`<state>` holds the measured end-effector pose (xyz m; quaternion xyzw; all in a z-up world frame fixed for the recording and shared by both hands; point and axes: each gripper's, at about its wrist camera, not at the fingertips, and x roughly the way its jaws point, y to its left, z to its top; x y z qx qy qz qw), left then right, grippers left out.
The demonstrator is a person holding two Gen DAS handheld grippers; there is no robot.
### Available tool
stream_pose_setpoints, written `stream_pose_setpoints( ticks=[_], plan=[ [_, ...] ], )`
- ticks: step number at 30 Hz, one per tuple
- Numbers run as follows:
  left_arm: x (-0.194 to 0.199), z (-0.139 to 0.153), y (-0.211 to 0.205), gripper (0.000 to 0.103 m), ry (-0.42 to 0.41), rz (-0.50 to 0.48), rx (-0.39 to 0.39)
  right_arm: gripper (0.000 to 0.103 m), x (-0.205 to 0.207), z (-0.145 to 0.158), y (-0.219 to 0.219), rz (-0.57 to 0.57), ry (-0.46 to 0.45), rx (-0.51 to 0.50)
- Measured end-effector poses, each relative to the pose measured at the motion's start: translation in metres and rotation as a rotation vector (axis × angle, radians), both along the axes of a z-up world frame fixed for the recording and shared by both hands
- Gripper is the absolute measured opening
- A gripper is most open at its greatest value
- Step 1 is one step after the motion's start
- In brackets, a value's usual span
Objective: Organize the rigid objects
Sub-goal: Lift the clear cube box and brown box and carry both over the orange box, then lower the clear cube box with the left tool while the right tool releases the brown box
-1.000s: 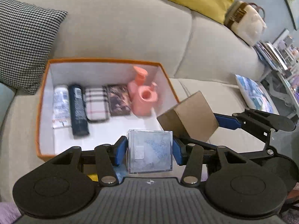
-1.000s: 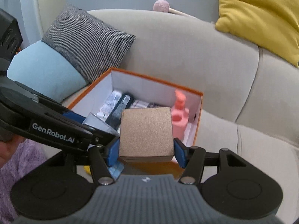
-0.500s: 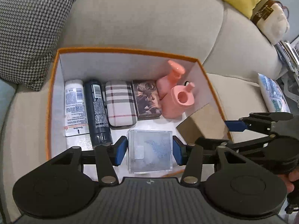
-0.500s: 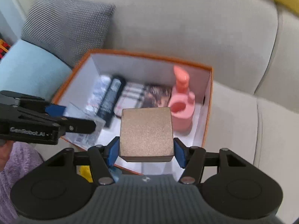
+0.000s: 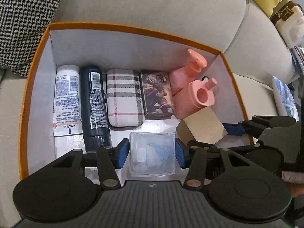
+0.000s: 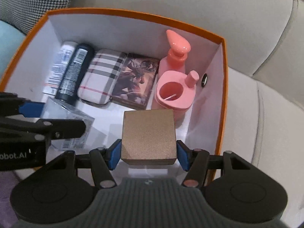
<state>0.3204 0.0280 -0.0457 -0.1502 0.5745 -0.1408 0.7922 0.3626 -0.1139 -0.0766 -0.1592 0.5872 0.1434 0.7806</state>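
Left wrist view: your left gripper (image 5: 152, 153) clamps the clear plastic box (image 5: 152, 154), right gripper (image 6: 148, 154) the gold cube (image 6: 149, 135); lower both level onto the orange box (image 5: 133, 30) floor.

Home living room, sofa (image 5: 152, 9), houndstooth cushion (image 5: 24, 19)

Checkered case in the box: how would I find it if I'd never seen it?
Look inside the orange box on the sofa, along the row lying by its far wall. The checkered case is third from the left, between a black tube and a dark picture box. Only it has red and grey plaid on cream.
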Motion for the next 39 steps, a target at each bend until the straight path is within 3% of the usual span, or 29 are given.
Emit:
stream_pose_setpoints(
  ticks=[7,15,20,22,24,29,34,36,39],
  plan=[
    [0.003,-0.007,-0.002,0.057,0.009,0.0,0.002,0.061,-0.001,-0.012,0.015,0.055,-0.009,-0.095],
    [0.001,-0.01,-0.005,0.057,0.017,-0.013,0.005,0.063,0.0,-0.009,0.016,0.075,-0.011,-0.108],
    [0.0,-0.01,-0.004,0.058,0.021,-0.018,0.018,0.063,-0.004,0.002,0.018,0.162,-0.064,-0.102],
    [0.0,-0.01,-0.004,0.058,0.021,-0.012,0.023,0.058,-0.006,0.003,0.018,0.208,-0.069,-0.084],
    [0.001,-0.01,-0.003,0.058,0.022,-0.009,0.025,0.044,-0.009,0.003,0.021,0.255,-0.069,-0.068],
    [0.001,-0.01,-0.005,0.057,0.027,-0.016,0.031,0.043,-0.012,-0.003,0.027,0.339,-0.092,-0.086],
    [0.002,-0.012,-0.006,0.058,0.033,-0.022,0.031,0.043,-0.002,-0.012,0.023,0.308,-0.106,-0.129],
    [0.003,-0.012,-0.007,0.058,0.034,-0.024,0.032,0.031,0.004,-0.014,0.02,0.28,-0.112,-0.151],
    [0.004,-0.012,-0.008,0.058,0.036,-0.031,0.034,0.028,0.009,-0.015,0.013,0.24,-0.104,-0.132]
  ],
)
